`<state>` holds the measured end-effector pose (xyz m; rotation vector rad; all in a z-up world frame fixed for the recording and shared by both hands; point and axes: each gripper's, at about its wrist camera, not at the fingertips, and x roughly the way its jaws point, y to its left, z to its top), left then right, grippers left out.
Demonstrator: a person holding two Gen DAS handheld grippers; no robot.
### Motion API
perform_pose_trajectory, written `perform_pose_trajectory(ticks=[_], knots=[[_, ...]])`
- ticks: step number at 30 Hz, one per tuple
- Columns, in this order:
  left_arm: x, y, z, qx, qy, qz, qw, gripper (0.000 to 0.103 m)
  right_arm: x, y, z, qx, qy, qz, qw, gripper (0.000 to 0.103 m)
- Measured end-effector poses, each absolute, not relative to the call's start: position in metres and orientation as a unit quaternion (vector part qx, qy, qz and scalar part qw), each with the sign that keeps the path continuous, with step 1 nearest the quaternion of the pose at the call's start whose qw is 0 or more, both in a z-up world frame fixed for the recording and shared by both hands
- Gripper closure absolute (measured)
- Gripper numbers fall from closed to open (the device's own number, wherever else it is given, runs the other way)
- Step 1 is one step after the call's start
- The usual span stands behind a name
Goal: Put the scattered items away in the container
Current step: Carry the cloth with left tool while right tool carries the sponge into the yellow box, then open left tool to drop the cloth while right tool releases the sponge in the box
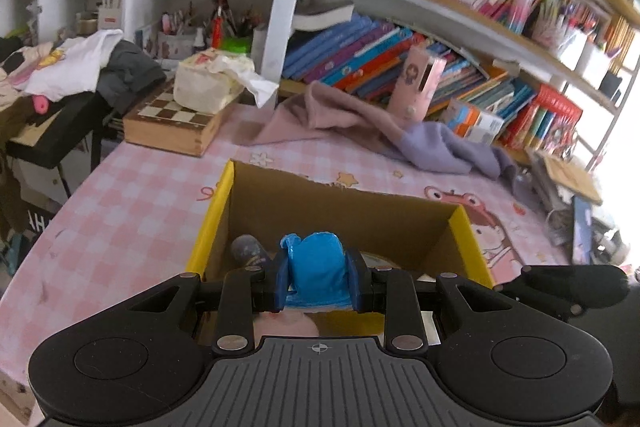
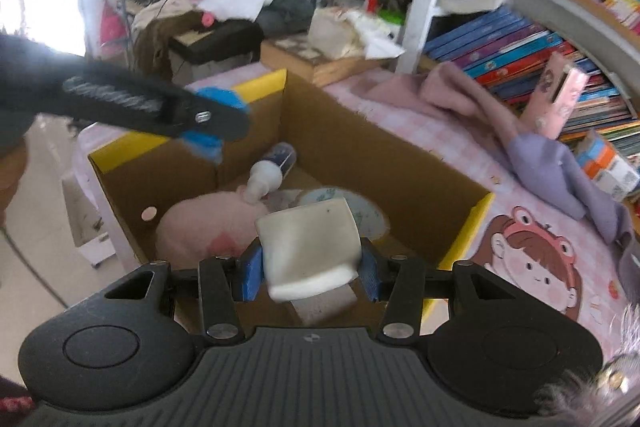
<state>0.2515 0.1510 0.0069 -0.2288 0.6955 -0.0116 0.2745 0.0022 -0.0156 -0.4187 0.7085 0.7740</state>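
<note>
Both grippers hang over the open cardboard box [image 2: 380, 155]. The left gripper [image 1: 318, 277] fingers are clamped on a blue roll [image 1: 316, 267]. The right gripper [image 2: 312, 267] fingers are clamped on a white block [image 2: 308, 243], with the box floor directly below.

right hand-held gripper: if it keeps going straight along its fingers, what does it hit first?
Likely the box contents: the right hand-held gripper, shut on a white block, points down into the cardboard box, toward the round patterned item beside the pink plush. Depth is unclear.
</note>
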Motion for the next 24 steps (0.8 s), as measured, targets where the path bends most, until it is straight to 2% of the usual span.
perform_pose_trajectory(ticks=[7,19,20,22,23,24], knots=[[0.297,0.150,-0.010,-0.106,0.388,-0.010,0.915,0.075,0.308,0.010,-0.009,-0.190,0.311,0.373,0.853,0.057],[0.324,0.143,-0.028,-0.072,0.421,-0.009,0.904,0.072,0.353,0.028,-0.039,-0.200,0.367,0.349,0.839,0.056],[0.323,0.144,-0.027,-0.074,0.418,-0.009,0.905,0.070,0.353,0.028,-0.040,-0.198,0.368,0.351,0.838,0.056],[0.319,0.146,-0.022,-0.079,0.407,-0.006,0.910,0.057,0.351,0.026,-0.039,-0.194,0.363,0.350,0.842,0.052],[0.315,0.146,-0.018,-0.080,0.397,0.002,0.914,0.044,0.349,0.025,-0.037,-0.193,0.356,0.349,0.845,0.049],[0.310,0.147,-0.012,-0.079,0.383,0.011,0.920,0.037,0.346,0.024,-0.034,-0.190,0.349,0.350,0.848,0.047]])
